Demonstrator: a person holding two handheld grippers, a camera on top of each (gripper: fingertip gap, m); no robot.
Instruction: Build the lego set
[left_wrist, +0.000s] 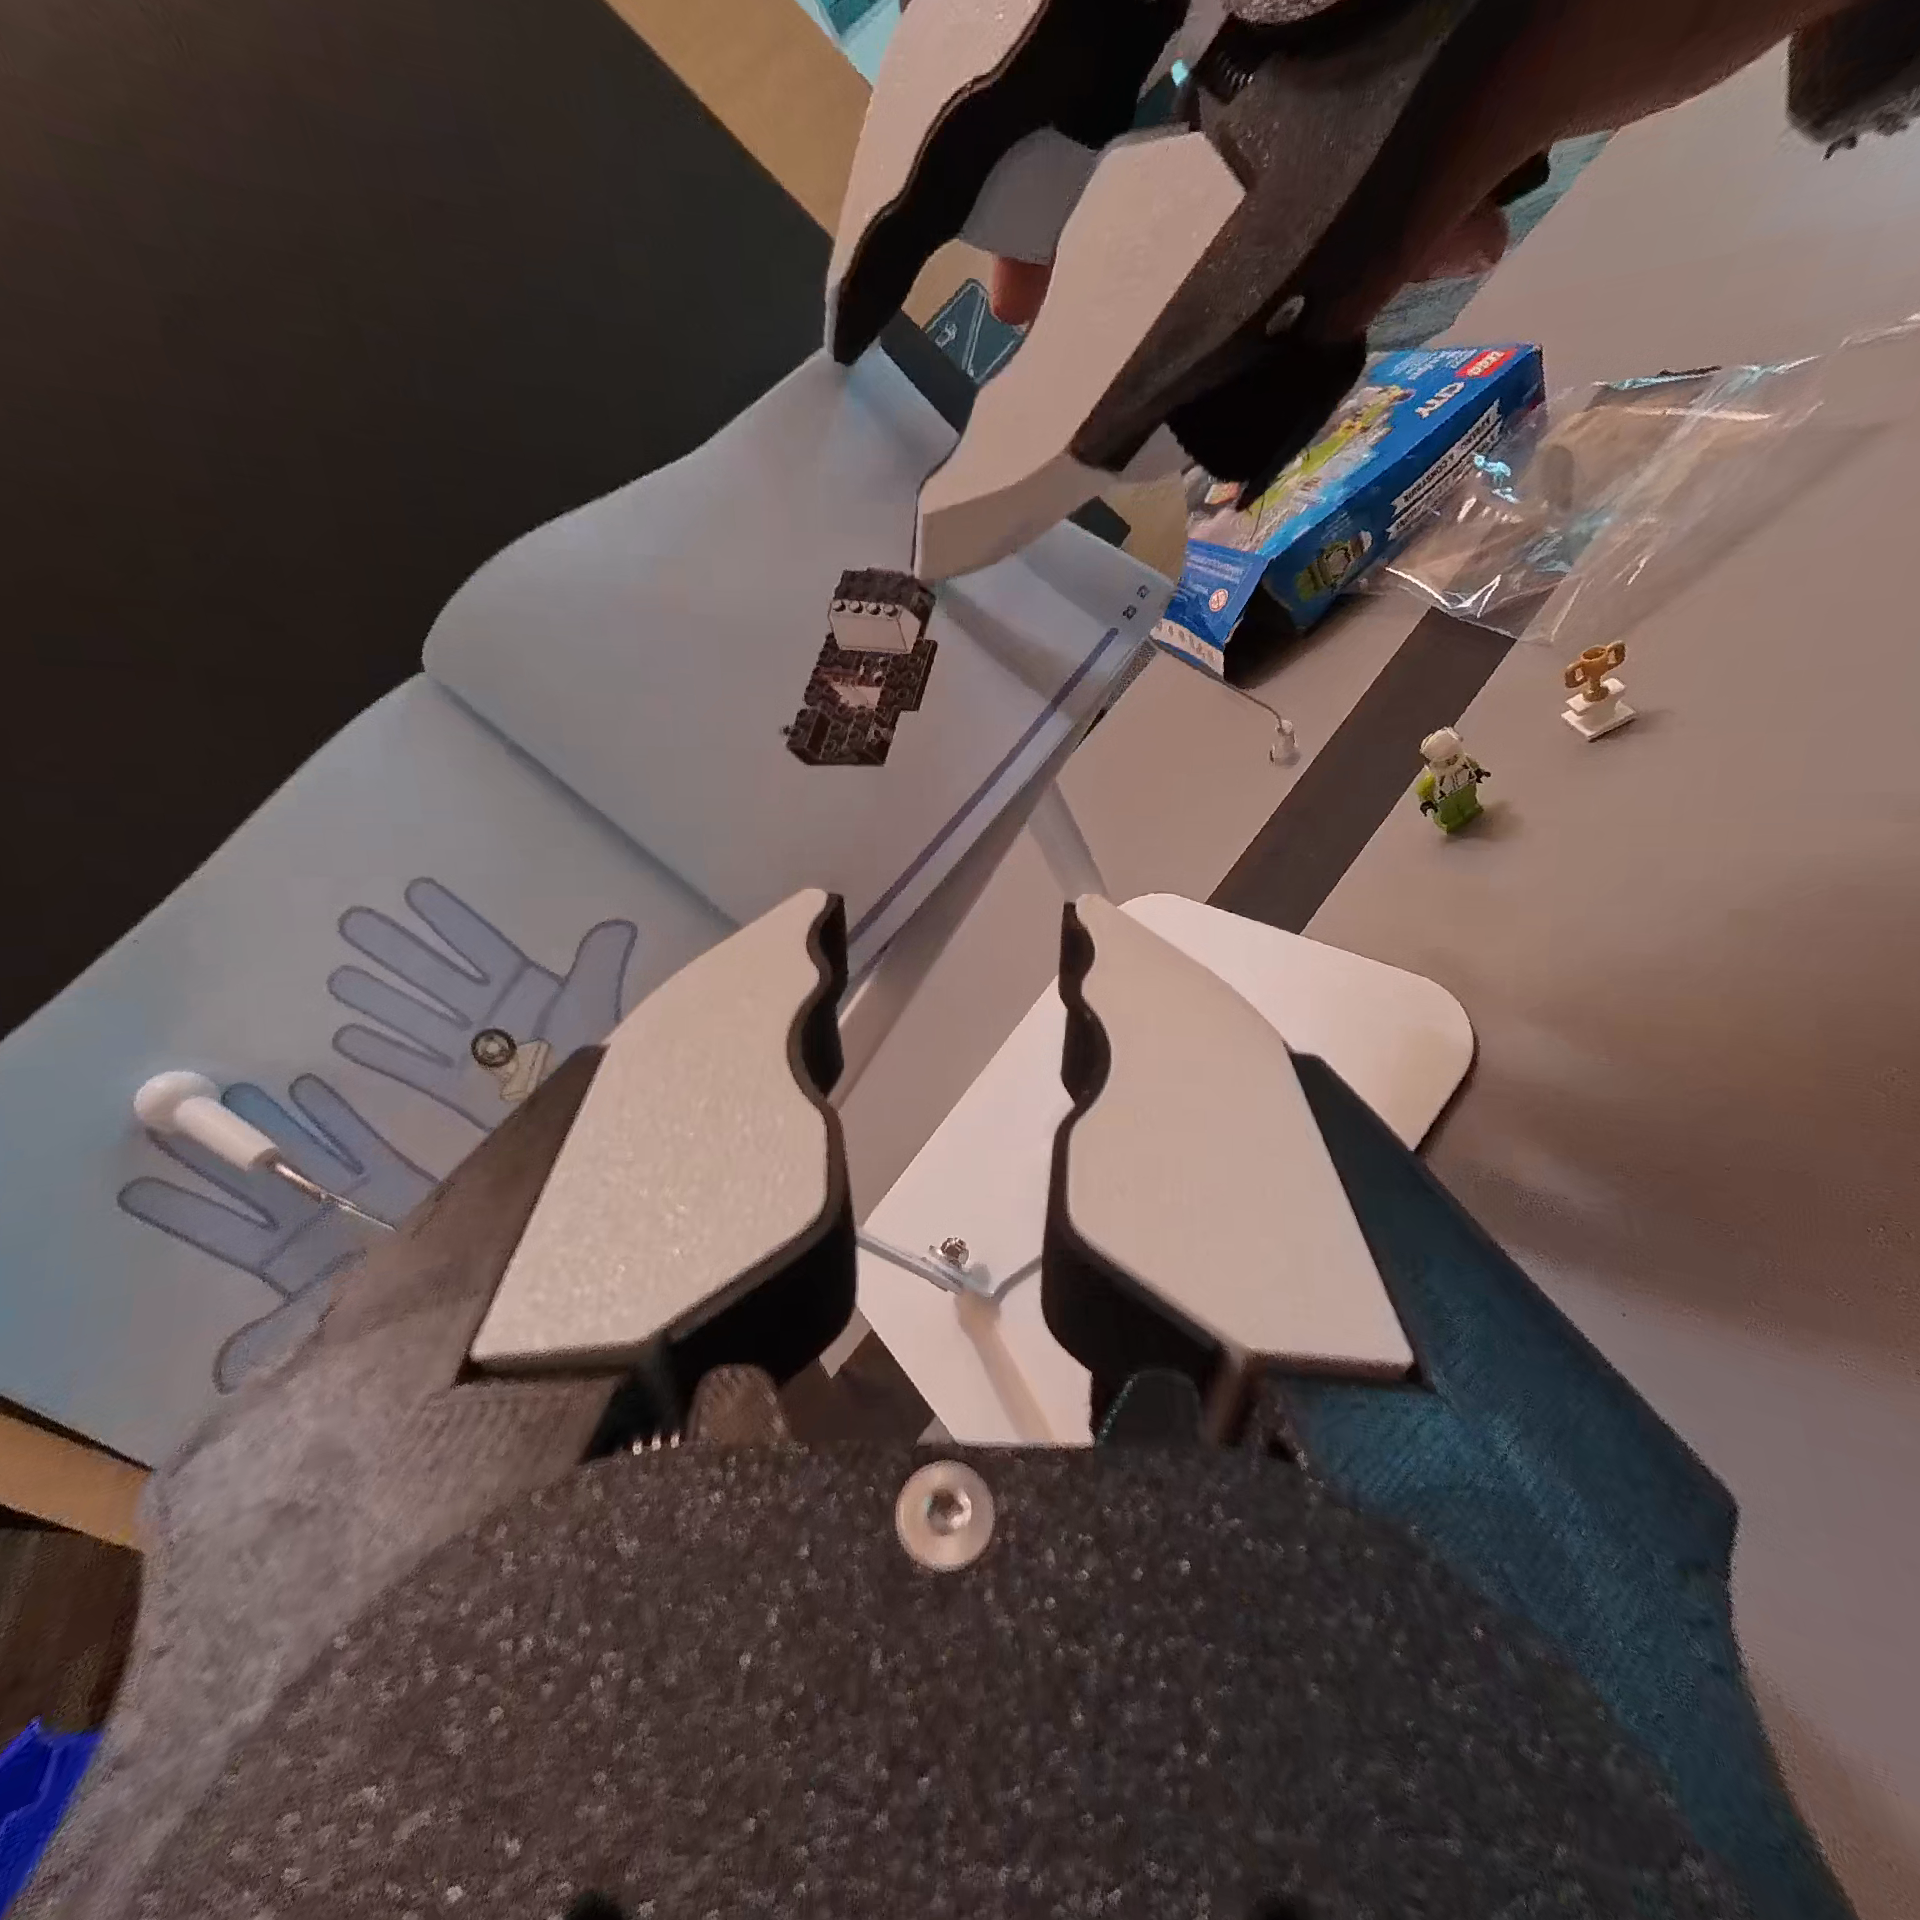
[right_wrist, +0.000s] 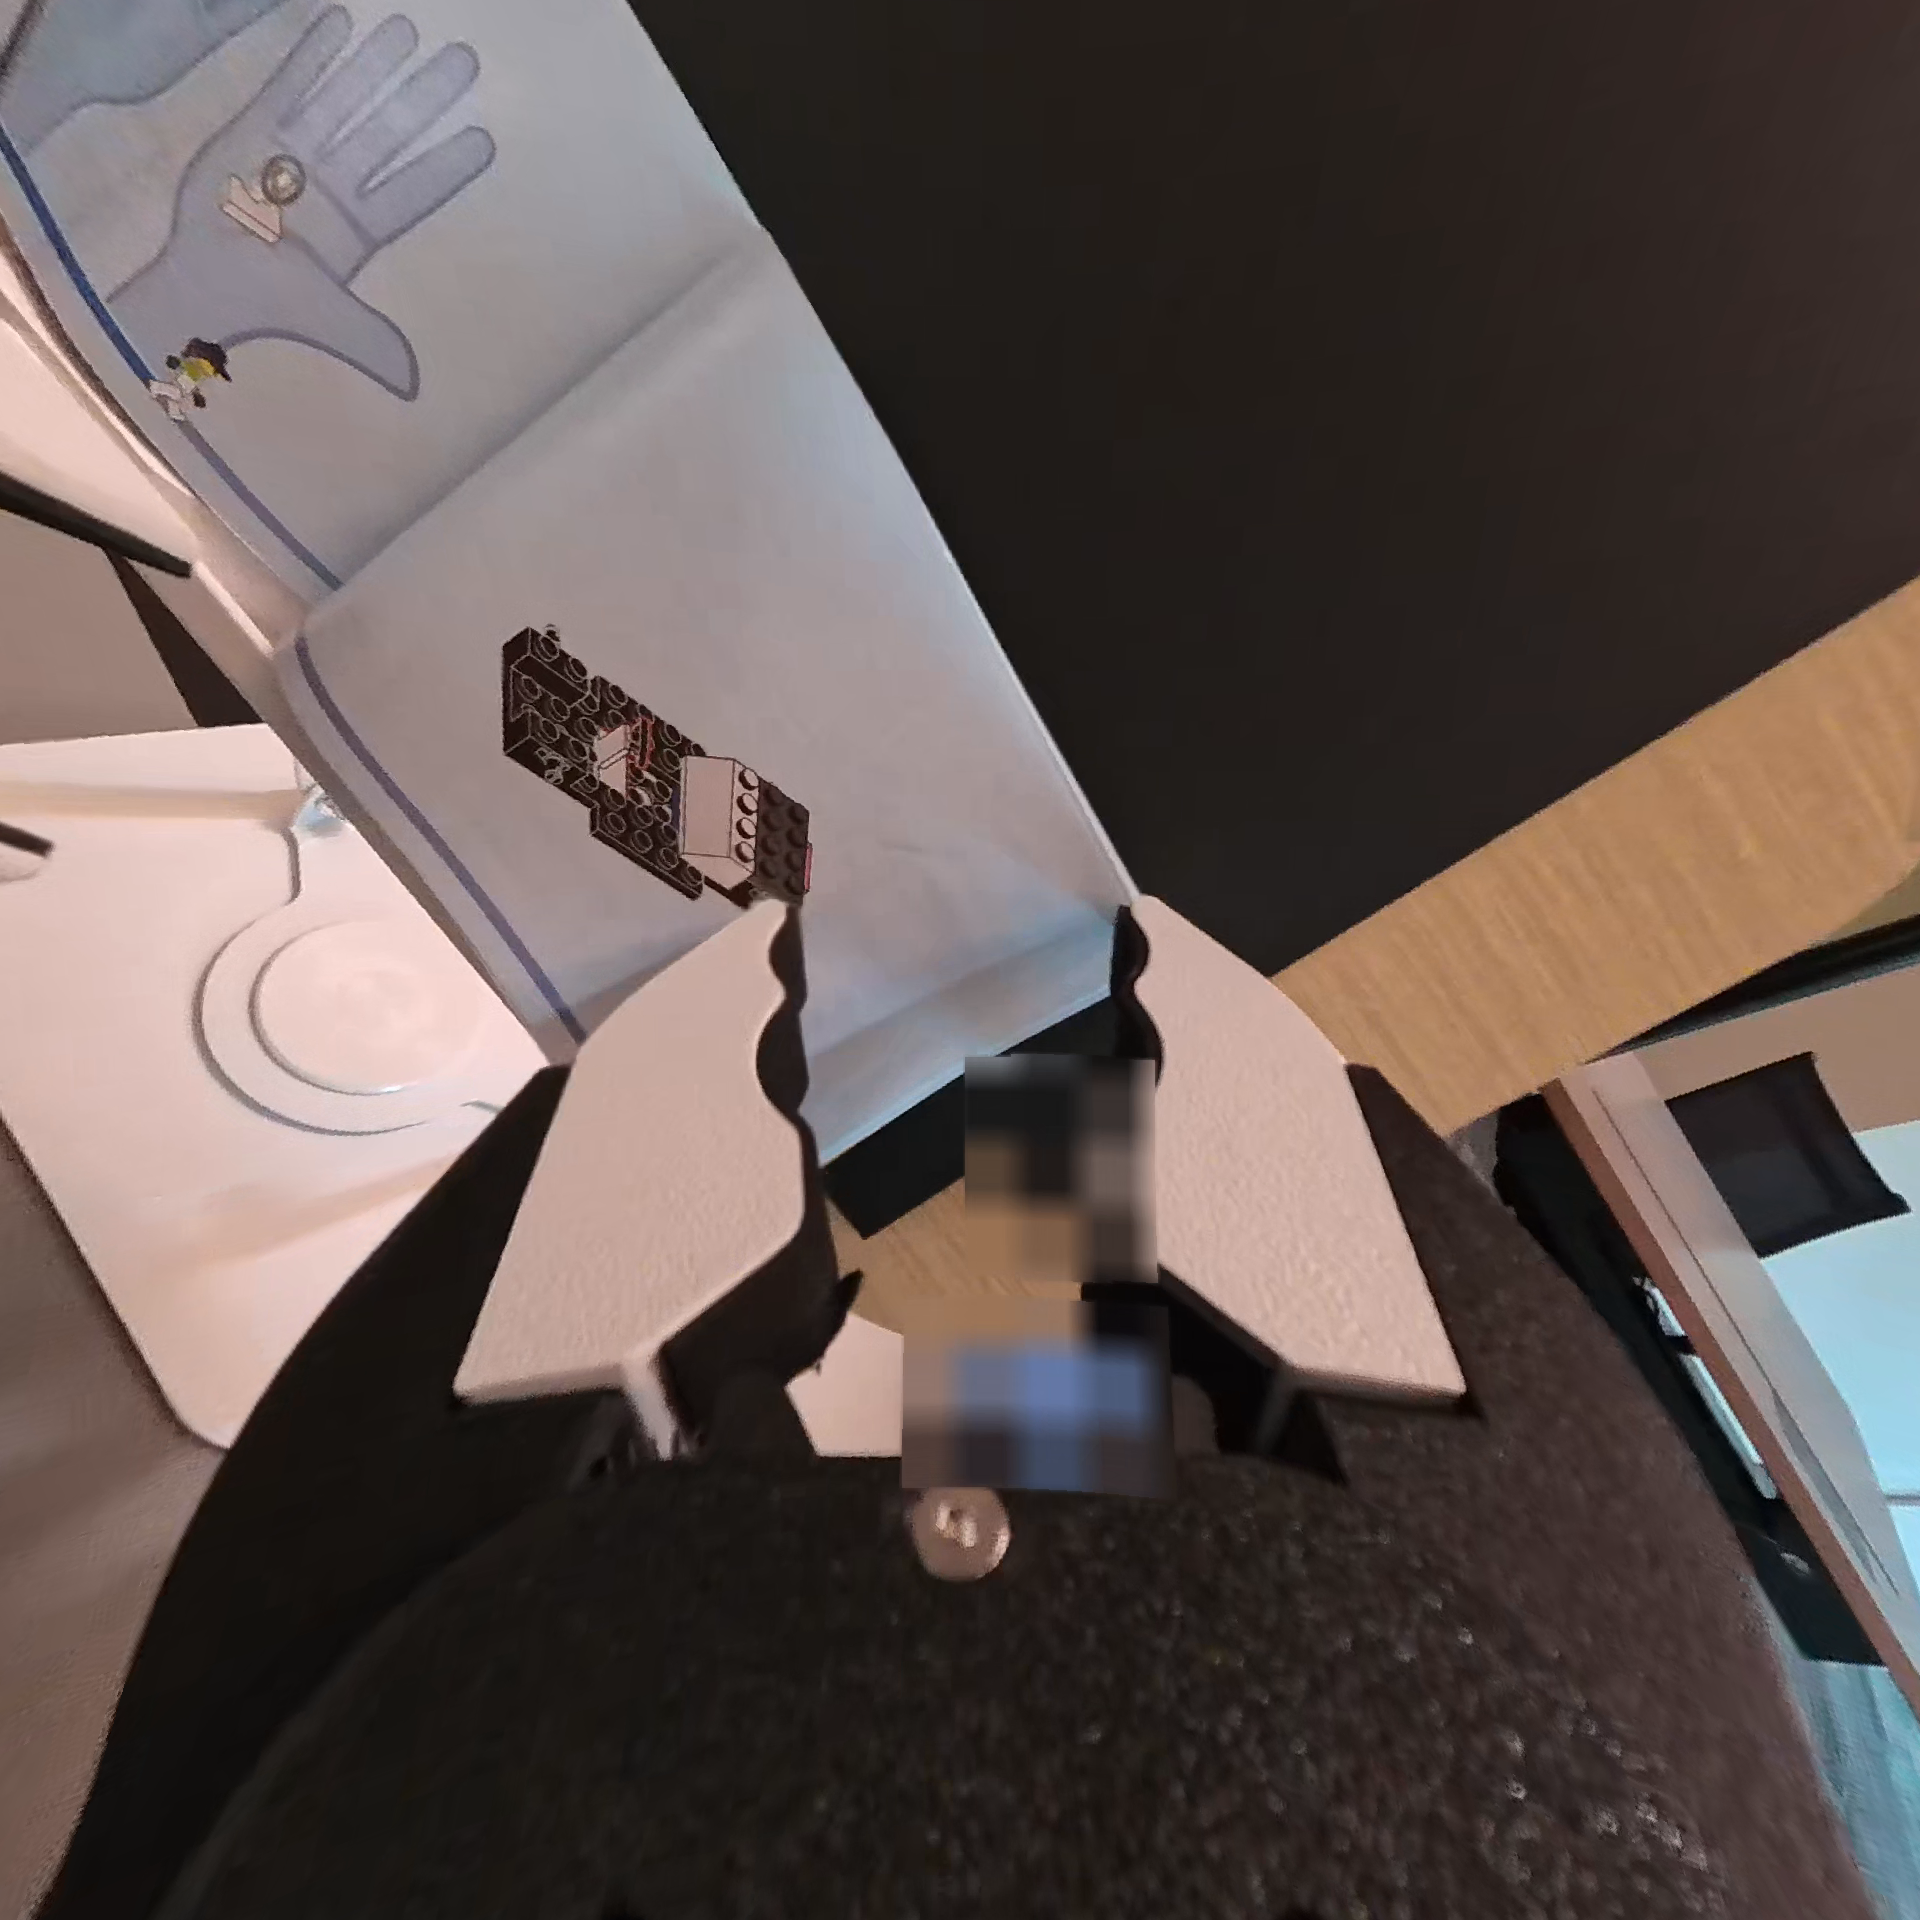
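An open instruction booklet (left_wrist: 644, 727) with pale blue pages leans on a white stand (left_wrist: 1299, 1018). Its page shows a printed black brick assembly (left_wrist: 862, 665), also seen in the right wrist view (right_wrist: 655, 769). My left gripper (left_wrist: 948, 914) is open and empty, with its tips at the booklet's lower edge by the stand. My right gripper (left_wrist: 894, 436) is open at the page's far corner, where the paper curls up against one finger. In its own view the right gripper (right_wrist: 951, 914) is open with the page edge (right_wrist: 935, 966) lying between the jaws.
On the grey table to the right stand a blue Lego box (left_wrist: 1382, 488), a clear plastic bag (left_wrist: 1714, 488), a green-legged minifigure (left_wrist: 1455, 790) and a small gold trophy (left_wrist: 1600, 681). A white-tipped page-holder arm (left_wrist: 197, 1112) rests on the left page. A dark panel (right_wrist: 1351, 416) is behind the booklet.
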